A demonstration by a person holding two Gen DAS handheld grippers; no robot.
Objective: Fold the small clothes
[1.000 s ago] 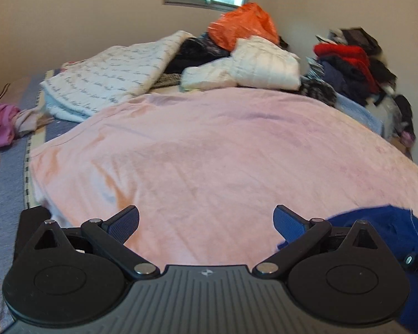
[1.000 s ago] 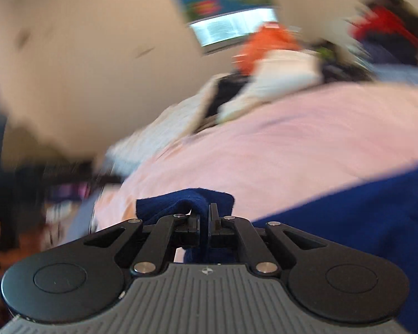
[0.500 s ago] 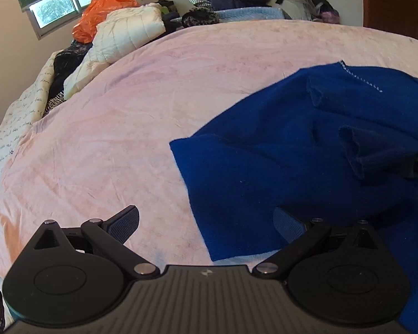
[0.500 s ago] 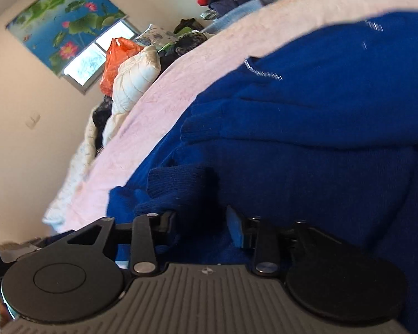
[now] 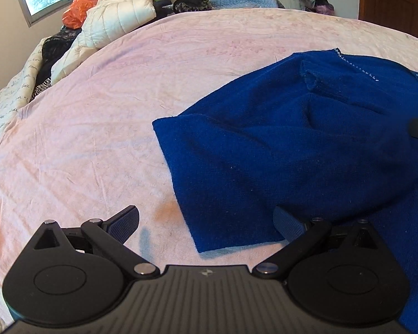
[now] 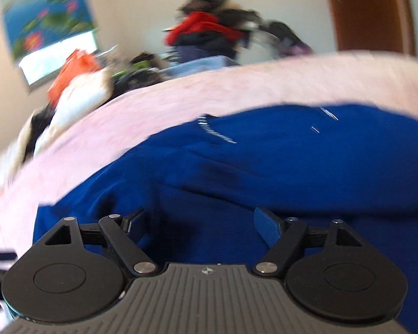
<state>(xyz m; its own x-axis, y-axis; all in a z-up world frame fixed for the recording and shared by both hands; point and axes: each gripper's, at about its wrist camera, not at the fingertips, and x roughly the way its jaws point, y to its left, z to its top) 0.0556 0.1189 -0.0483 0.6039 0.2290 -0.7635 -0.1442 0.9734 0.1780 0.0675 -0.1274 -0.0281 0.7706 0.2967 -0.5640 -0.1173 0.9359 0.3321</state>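
On the pink bed cover (image 5: 119,117) lies the blue knit garment (image 5: 264,153), spread loosely over the near right part of the bed, one sleeve or flap doubled across its upper body and a squared hem corner pointing toward the left gripper (image 5: 206,222).

Handling, as judged: soft, light, limp knit — it will sag and drag wherever unsupported, and its thin edges will want a pinch through the full layer. The near hem corner and the matching edge to the right look the soundest holds for a first fold.

Tool state: left gripper stands wide apart, empty, its right finger just at the hem edge. The right gripper (image 6: 203,220) also stands wide, empty, low over the garment's middle; that view is motion-blurred.

Change noted: half a second ago the right gripper's fingers sat much closer together around a bunched fold of the knit — that fold is now let go. The left view has shifted little, the hem corner lying slightly nearer.
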